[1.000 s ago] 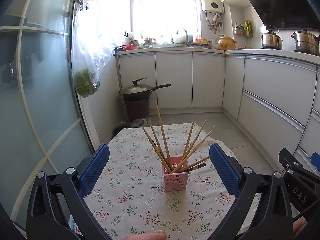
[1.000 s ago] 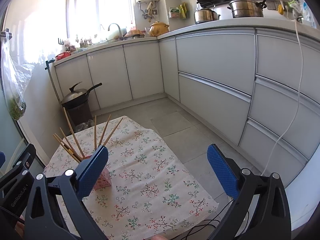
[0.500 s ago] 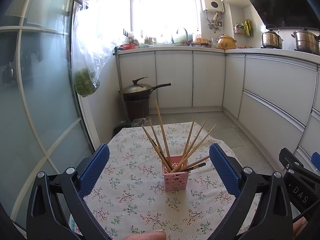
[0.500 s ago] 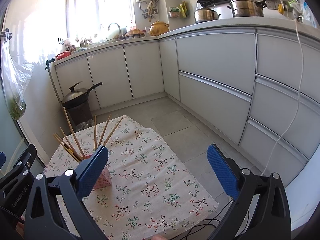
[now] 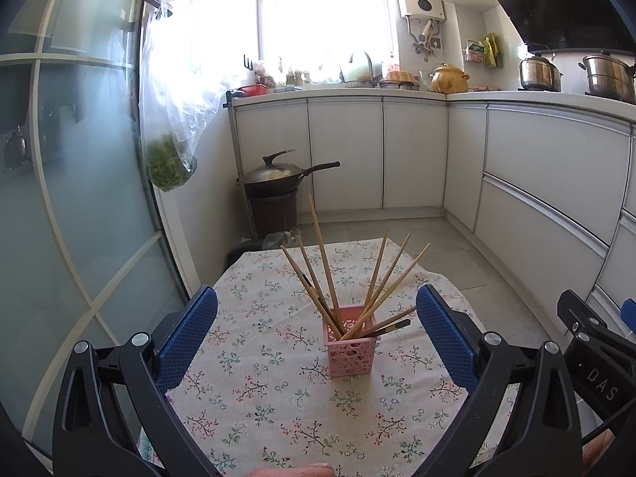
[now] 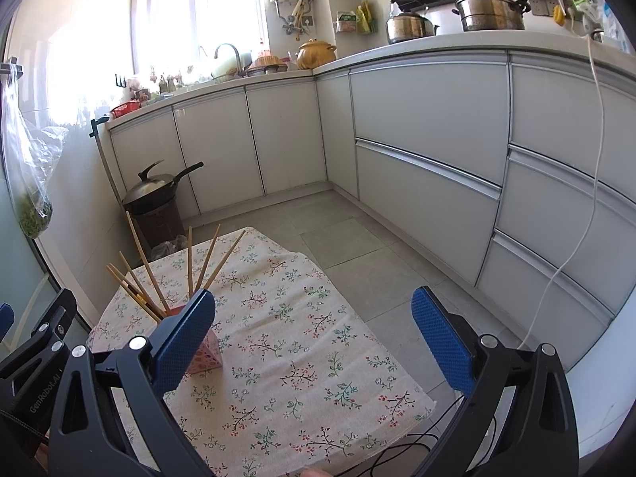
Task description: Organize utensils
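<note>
A pink perforated holder stands upright on the floral tablecloth. Several wooden chopsticks stand fanned out in it; one dark-tipped stick leans low to the right. My left gripper is open and empty, its blue pads either side of the holder but nearer the camera. In the right wrist view the holder is partly hidden behind the left pad of my right gripper, which is open and empty above the cloth. The chopsticks show above that pad.
A glass door runs along the table's left side, with a bag of greens hanging by it. A wok on a stand sits beyond the table. White cabinets line the back and right. A black cable hangs off the table's near right corner.
</note>
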`<action>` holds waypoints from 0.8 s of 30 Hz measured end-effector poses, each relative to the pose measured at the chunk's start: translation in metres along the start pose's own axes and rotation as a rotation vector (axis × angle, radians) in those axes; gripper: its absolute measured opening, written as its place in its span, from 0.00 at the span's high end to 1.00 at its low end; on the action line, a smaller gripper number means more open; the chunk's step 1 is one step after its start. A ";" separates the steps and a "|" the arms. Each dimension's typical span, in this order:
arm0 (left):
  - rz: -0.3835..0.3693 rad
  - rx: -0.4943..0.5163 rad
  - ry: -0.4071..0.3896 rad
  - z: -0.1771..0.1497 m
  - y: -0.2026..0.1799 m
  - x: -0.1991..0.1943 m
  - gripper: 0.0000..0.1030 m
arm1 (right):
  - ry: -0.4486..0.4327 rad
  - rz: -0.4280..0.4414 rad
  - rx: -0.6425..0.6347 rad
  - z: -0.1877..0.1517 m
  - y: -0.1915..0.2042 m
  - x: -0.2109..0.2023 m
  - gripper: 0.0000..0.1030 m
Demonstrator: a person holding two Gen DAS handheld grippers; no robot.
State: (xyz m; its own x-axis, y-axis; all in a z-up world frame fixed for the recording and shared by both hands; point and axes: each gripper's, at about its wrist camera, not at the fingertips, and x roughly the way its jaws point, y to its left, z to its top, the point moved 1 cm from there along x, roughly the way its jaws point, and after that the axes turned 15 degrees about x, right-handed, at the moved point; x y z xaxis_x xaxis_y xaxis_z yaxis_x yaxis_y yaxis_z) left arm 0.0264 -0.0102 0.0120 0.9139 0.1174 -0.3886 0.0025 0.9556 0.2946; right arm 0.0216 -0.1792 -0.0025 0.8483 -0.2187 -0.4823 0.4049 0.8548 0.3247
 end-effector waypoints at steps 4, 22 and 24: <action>0.005 0.000 0.005 0.000 0.000 0.001 0.07 | 0.004 -0.001 -0.001 -0.002 0.000 0.001 0.06; -0.026 0.031 -0.018 0.003 -0.004 -0.002 0.14 | 0.020 -0.013 -0.004 -0.004 -0.002 0.005 0.06; -0.019 0.034 -0.024 0.005 -0.004 -0.004 0.07 | 0.021 -0.015 -0.004 -0.005 -0.001 0.005 0.06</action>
State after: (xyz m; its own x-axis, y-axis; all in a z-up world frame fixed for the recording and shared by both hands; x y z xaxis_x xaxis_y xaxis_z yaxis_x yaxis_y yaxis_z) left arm 0.0250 -0.0153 0.0166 0.9231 0.0927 -0.3732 0.0330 0.9479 0.3170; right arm 0.0234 -0.1791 -0.0093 0.8349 -0.2216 -0.5038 0.4159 0.8536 0.3138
